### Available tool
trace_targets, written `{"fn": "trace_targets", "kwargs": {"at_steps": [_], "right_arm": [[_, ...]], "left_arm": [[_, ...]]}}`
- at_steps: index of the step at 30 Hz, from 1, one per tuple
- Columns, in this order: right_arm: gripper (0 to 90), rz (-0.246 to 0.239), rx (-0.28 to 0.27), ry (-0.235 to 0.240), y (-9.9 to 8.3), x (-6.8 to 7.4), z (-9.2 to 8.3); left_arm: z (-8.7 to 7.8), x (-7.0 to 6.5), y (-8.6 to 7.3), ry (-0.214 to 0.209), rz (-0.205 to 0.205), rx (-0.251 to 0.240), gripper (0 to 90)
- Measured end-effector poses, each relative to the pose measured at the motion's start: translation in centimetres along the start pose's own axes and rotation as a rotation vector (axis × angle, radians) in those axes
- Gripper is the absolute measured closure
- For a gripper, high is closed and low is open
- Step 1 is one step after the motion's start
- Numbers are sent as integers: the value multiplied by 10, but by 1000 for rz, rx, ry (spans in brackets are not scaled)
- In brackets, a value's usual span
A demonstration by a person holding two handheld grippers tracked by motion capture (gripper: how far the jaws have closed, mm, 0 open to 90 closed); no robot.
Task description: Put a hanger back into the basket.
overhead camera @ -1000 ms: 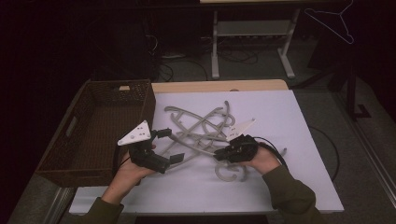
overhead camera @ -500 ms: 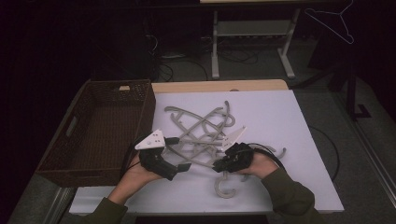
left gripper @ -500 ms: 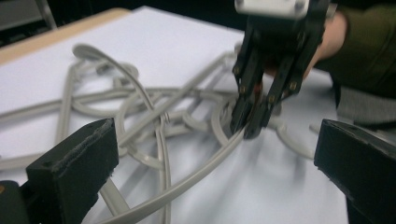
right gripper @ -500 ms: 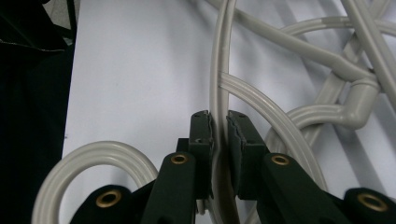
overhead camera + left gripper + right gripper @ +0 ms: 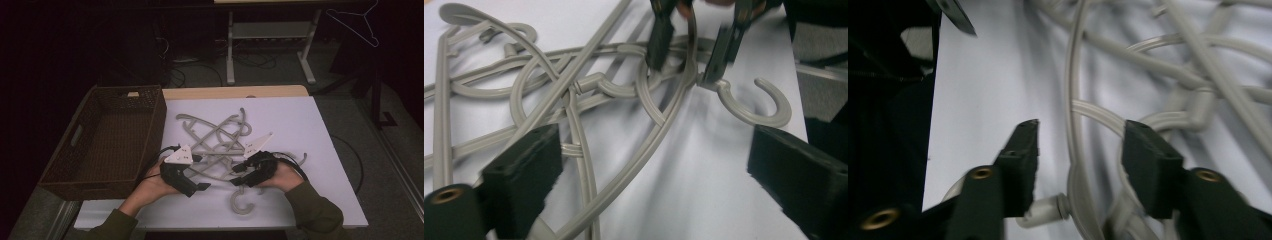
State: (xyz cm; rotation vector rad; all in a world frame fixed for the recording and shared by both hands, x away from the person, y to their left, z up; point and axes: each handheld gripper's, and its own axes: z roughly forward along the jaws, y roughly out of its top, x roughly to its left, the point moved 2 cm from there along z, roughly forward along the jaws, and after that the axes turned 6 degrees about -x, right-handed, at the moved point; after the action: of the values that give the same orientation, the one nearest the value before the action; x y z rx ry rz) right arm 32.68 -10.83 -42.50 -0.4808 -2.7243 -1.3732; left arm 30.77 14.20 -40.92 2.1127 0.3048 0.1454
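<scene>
Both tongs are held spread wide, the right tongs (image 5: 1078, 145) straddling a grey hanger arm (image 5: 1070, 100) as if for a grasp, the left tongs (image 5: 651, 172) over the tangled hangers (image 5: 220, 137), a wicker basket (image 5: 80, 135) waiting beyond on the desk (image 5: 320, 130).

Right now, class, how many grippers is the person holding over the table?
2. The left gripper sits beside the basket, open; the right gripper straddles an arm of the tangled hangers, open too.
</scene>
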Motion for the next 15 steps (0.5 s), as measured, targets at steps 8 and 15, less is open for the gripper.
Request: {"fn": "trace_targets", "kwargs": {"at_steps": [8, 15], "right_arm": [[170, 80, -130, -103, -9, -1, -34], [117, 114, -220, -194, -25, 0, -62]], "left_arm": [[15, 1, 8, -46, 81, 67, 244], [36, 5, 5, -79, 117, 138, 386]]}}
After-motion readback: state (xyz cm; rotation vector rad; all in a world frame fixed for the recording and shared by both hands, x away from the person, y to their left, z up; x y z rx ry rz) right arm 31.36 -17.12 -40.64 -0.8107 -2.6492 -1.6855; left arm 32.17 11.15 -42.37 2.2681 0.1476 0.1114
